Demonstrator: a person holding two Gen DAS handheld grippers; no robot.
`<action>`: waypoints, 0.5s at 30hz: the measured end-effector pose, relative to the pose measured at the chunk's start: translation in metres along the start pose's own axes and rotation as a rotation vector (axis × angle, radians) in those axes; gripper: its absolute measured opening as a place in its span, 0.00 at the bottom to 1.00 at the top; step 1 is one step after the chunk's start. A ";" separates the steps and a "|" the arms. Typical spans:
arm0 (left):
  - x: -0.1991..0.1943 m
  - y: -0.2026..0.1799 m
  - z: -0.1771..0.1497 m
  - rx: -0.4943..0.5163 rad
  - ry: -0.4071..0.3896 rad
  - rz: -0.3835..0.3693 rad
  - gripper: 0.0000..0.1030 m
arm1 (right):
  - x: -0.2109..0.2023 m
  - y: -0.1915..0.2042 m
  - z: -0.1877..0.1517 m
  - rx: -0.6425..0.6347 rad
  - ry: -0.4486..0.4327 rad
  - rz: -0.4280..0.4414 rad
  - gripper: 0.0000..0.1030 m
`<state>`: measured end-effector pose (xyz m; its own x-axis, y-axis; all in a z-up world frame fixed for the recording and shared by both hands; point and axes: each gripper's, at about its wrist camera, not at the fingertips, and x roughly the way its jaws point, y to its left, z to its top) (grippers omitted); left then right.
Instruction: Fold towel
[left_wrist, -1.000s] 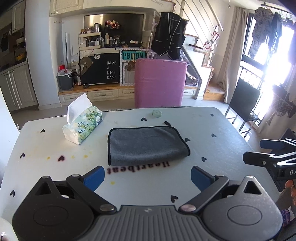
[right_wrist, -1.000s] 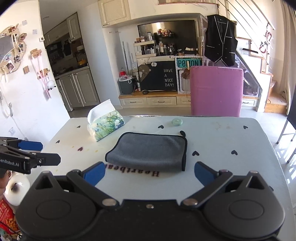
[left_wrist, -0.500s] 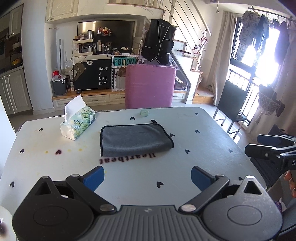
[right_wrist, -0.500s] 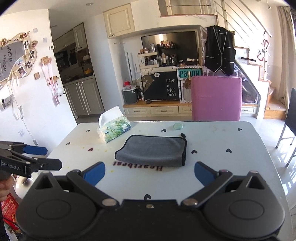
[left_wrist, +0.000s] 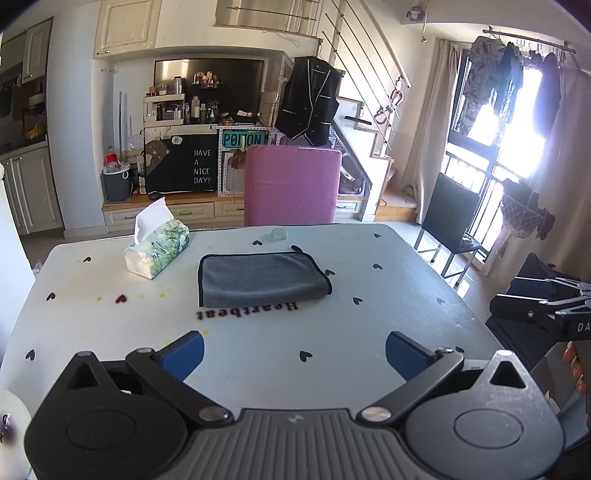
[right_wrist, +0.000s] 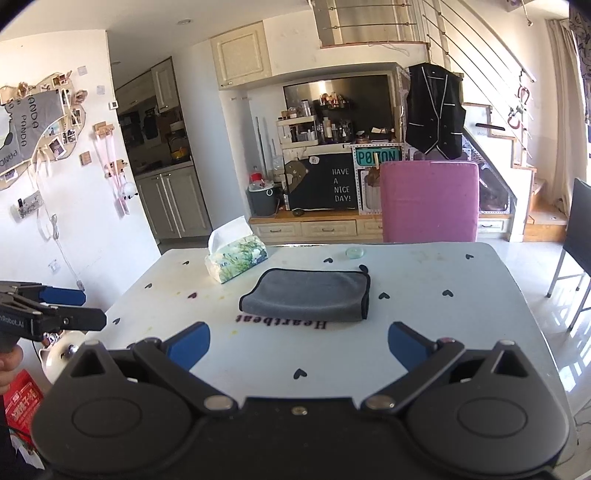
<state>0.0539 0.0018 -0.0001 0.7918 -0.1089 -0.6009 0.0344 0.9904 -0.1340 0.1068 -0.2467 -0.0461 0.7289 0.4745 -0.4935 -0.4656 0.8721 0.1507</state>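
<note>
A grey towel with black edging (left_wrist: 261, 278) lies folded flat on the white table (left_wrist: 388, 314), above the word "Heartbeat"; it also shows in the right wrist view (right_wrist: 308, 294). My left gripper (left_wrist: 293, 352) is open and empty, held back over the table's near edge, well short of the towel. My right gripper (right_wrist: 298, 341) is open and empty too, also back from the towel. Each gripper shows in the other's view: the right one at the right edge (left_wrist: 532, 306), the left one at the left edge (right_wrist: 55, 310).
A tissue box (left_wrist: 157, 249) stands left of the towel. A small round clear lid (left_wrist: 279, 233) lies behind it. A pink chair (left_wrist: 291, 184) stands at the far side, a black chair (left_wrist: 448, 221) to the right. A white roll (right_wrist: 59, 354) sits by the left edge.
Both grippers have pulled back and up from the table; the towel looks smaller and farther. The towel has not moved. Both stay open.
</note>
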 end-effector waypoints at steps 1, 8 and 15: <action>-0.002 0.000 -0.002 0.001 0.001 0.000 1.00 | -0.003 0.002 -0.002 -0.002 -0.002 -0.001 1.00; -0.023 -0.002 -0.019 -0.005 -0.010 -0.006 1.00 | -0.024 0.015 -0.014 -0.011 -0.022 0.011 1.00; -0.036 -0.001 -0.033 0.001 -0.004 0.002 1.00 | -0.035 0.026 -0.028 -0.021 -0.016 0.018 1.00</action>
<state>0.0053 0.0023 -0.0042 0.7945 -0.1063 -0.5979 0.0333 0.9907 -0.1319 0.0546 -0.2440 -0.0489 0.7281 0.4924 -0.4768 -0.4895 0.8605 0.1412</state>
